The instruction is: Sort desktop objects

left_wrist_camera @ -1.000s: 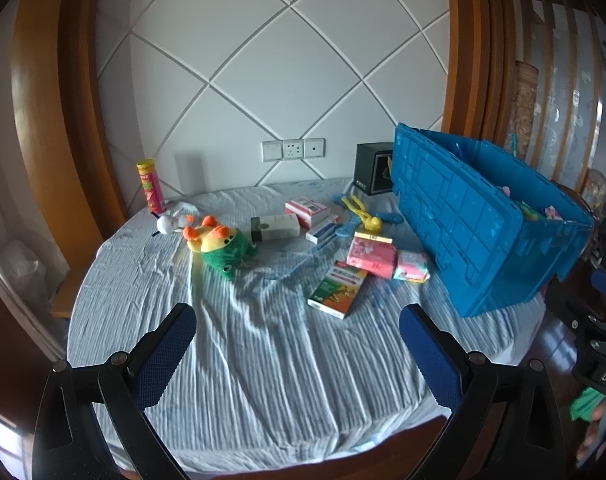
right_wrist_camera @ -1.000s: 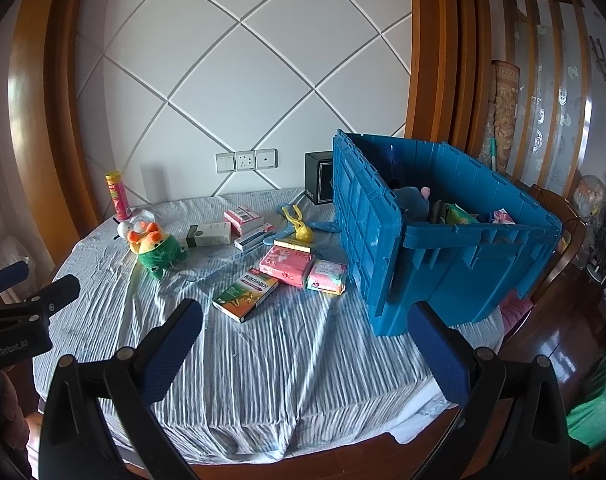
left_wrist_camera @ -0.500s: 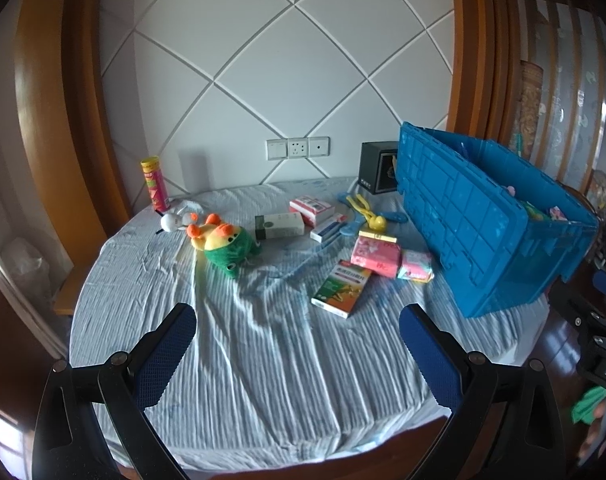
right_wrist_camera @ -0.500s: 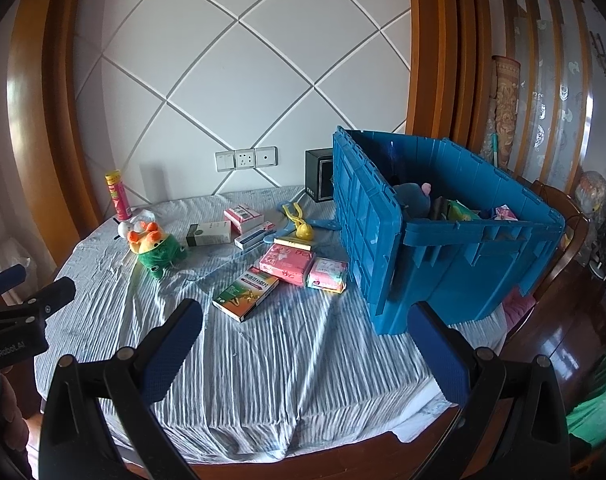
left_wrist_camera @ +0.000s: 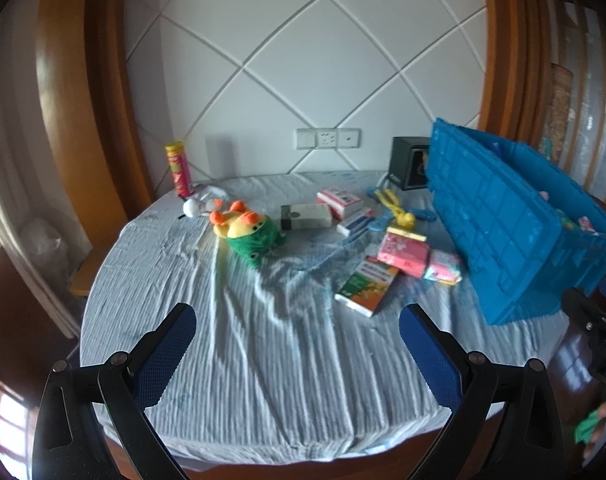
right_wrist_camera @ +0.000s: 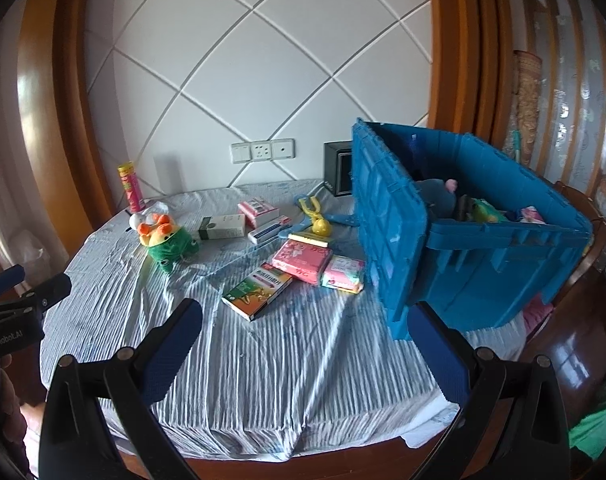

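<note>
Both grippers hang over the near edge of the round, cloth-covered surface (left_wrist_camera: 287, 360), and neither has hold of anything. The left gripper (left_wrist_camera: 297, 338) is spread wide, its blue pads empty; well ahead of it and slightly left lies the plush frog (left_wrist_camera: 251, 236), with a pink tube (left_wrist_camera: 179, 168) upright at the far rim. The right gripper (right_wrist_camera: 305, 338) is spread just as wide and empty too. Straight ahead of it, near but clear of the pads, sits the green-and-orange box (right_wrist_camera: 258, 291), lying flat. Just beyond that, a pink pack (right_wrist_camera: 303, 261) and a smaller pink packet (right_wrist_camera: 343, 274) lie side by side, the packet just beside the wall of the blue bin (right_wrist_camera: 387, 240). The bin stands ahead and to the right, on the surface's right side, open, with several things already inside. Farther back: a white box (right_wrist_camera: 223, 227), a yellow-and-blue toy (right_wrist_camera: 317, 220) and a black box (right_wrist_camera: 338, 174).
</note>
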A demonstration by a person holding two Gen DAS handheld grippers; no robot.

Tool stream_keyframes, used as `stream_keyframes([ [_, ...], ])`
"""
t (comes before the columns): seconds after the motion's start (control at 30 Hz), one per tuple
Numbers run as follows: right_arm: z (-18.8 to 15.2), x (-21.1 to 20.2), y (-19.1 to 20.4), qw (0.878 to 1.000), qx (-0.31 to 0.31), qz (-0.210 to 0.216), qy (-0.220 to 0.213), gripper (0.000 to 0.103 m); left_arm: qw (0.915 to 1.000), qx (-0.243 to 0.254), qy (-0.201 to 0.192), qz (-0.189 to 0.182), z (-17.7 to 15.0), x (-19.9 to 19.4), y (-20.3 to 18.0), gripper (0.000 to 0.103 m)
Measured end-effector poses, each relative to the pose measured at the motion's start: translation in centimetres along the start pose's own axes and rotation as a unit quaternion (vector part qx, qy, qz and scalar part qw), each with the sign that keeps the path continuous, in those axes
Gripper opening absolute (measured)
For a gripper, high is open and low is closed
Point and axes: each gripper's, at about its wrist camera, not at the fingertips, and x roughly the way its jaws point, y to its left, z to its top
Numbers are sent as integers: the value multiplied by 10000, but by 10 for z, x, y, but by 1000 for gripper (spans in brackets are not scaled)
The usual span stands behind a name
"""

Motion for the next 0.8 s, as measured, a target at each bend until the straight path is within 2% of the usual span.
stream_keyframes([
  [0.17,-2,43,14,9987,-56,444,229,103,9978,-225,406,472,-10,31,35,103],
  [0.33,-2,90,45,9951,-178,757,610,103,9941,-545,683,644,-7,72,78,103],
  [0.43,0,118,60,9943,-101,732,768,103,9933,-537,822,617,0,104,98,103],
  [0.57,9,164,80,9926,-1,555,1076,103,9925,-477,1054,391,15,156,119,103],
  [0.7,19,211,96,9900,224,279,1363,103,9920,-227,1224,197,33,210,123,103],
  [0.8,19,241,104,9874,296,224,1541,103,9898,-38,1424,102,43,251,121,103],
])
